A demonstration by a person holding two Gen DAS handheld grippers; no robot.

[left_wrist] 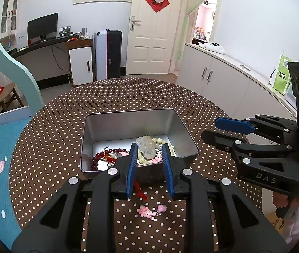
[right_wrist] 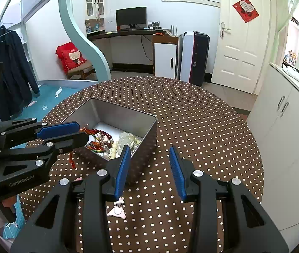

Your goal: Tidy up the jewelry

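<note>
A silver metal tin (left_wrist: 128, 122) stands on the round dotted table and holds a clear stone pendant (left_wrist: 146, 148), dark red beads (left_wrist: 99, 158) and pale beads. My left gripper (left_wrist: 149, 160) is open, fingers over the tin's near wall; a red tasselled cord (left_wrist: 139, 189) hangs from the tin rim beneath it. A pink charm (left_wrist: 149, 210) lies on the table in front of the tin. My right gripper (right_wrist: 149, 164) is open and empty beside the tin (right_wrist: 147, 130); a pale charm (right_wrist: 118, 210) lies under it. The left gripper (right_wrist: 69, 132) shows there over the tin's left edge.
The brown polka-dot table (right_wrist: 202, 126) is round, with its edge close on all sides. White cabinets (right_wrist: 286, 126) stand to the right, a blue bed frame (left_wrist: 6, 147) to the left. A desk, a suitcase and a door are behind.
</note>
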